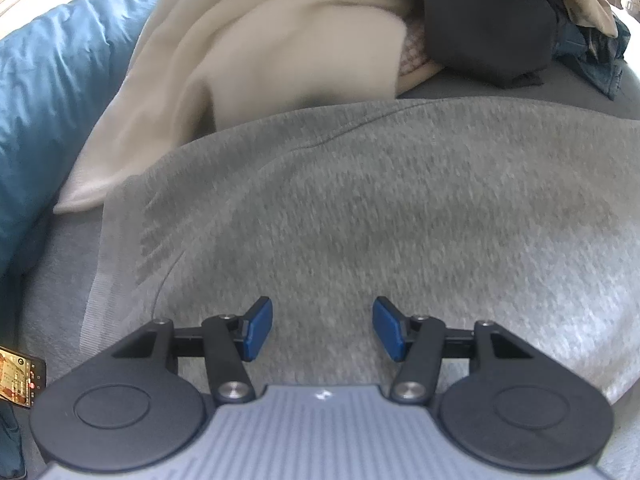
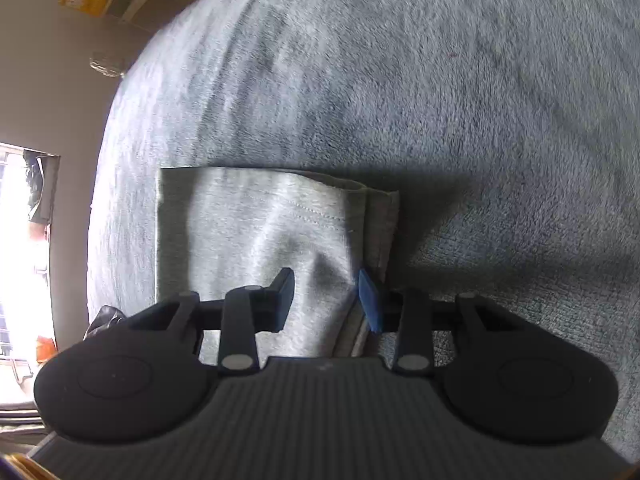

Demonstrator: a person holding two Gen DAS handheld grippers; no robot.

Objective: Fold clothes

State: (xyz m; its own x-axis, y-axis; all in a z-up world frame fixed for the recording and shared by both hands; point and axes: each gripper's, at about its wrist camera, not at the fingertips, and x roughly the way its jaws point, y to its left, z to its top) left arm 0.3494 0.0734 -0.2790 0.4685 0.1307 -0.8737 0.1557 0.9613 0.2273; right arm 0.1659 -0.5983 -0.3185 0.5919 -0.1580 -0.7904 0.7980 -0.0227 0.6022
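A grey fleece garment (image 1: 360,208) lies spread flat on the bed, filling the middle of the left wrist view. My left gripper (image 1: 324,328) hovers over its near part, jaws open, nothing between the blue pads (image 1: 258,328). In the right wrist view, a narrower end of a grey garment (image 2: 248,232) with a stitched hem (image 2: 382,228) lies on the blue-grey bed cover (image 2: 440,80). My right gripper (image 2: 326,300) is down on it near the hem. A raised pucker of the cloth is pinched between its two pads.
Behind the grey garment lie a cream garment (image 1: 248,40), a black one (image 1: 488,20) and a heap of mixed clothes (image 1: 588,28). A blue pillow (image 1: 52,88) lies at the left, a phone (image 1: 22,380) at the lower left. The bed's edge, a wall and a bright window (image 2: 16,260) are left of the right gripper.
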